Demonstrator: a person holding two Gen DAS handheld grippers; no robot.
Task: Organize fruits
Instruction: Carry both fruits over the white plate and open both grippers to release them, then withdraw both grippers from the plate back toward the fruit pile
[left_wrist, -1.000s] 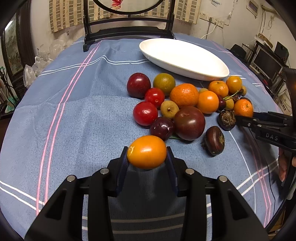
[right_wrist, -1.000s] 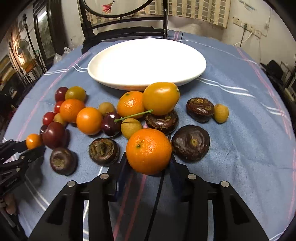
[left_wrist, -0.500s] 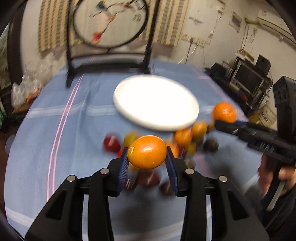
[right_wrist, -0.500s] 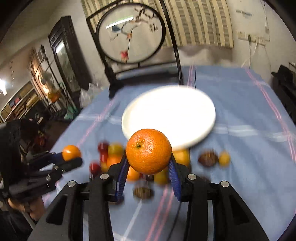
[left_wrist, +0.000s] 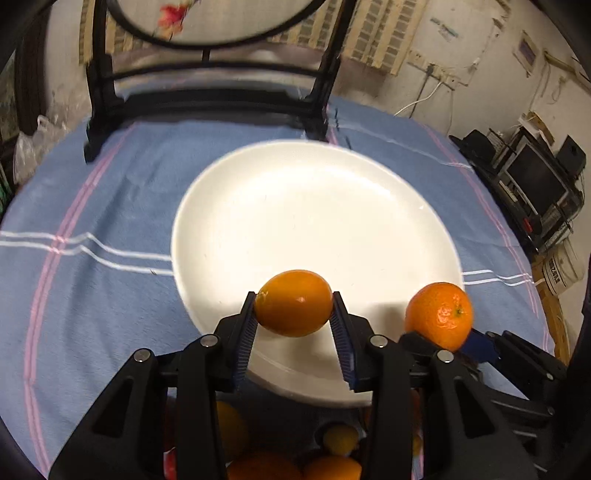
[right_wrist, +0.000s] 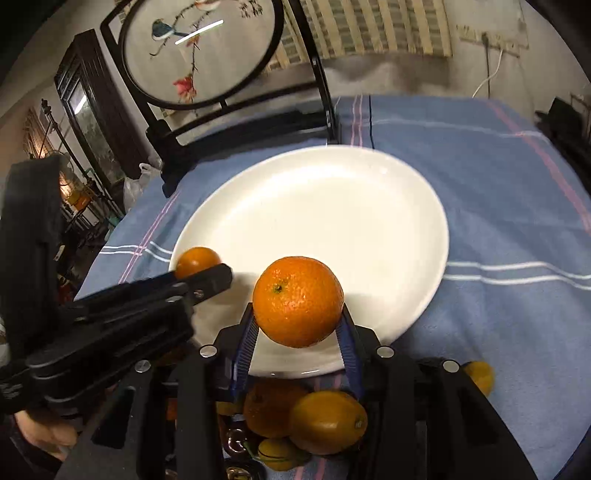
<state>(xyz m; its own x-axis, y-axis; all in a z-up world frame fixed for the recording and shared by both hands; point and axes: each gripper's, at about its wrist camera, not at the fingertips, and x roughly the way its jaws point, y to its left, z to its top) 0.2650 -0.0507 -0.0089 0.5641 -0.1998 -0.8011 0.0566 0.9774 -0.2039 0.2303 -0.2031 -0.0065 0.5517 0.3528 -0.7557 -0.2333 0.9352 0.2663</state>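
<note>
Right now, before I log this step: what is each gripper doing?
Left gripper: shut on the smooth orange fruit.
Right gripper: shut on the mandarin.

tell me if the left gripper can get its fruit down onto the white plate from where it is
Probably yes: the left gripper holds its smooth orange fruit over the bare near part of the white plate, nothing beneath.

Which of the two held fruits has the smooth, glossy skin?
The smaller oval one in the left gripper, the smooth orange fruit. The dimpled mandarin in the right gripper is rounder, with pitted peel. Both hang over the white plate.
</note>
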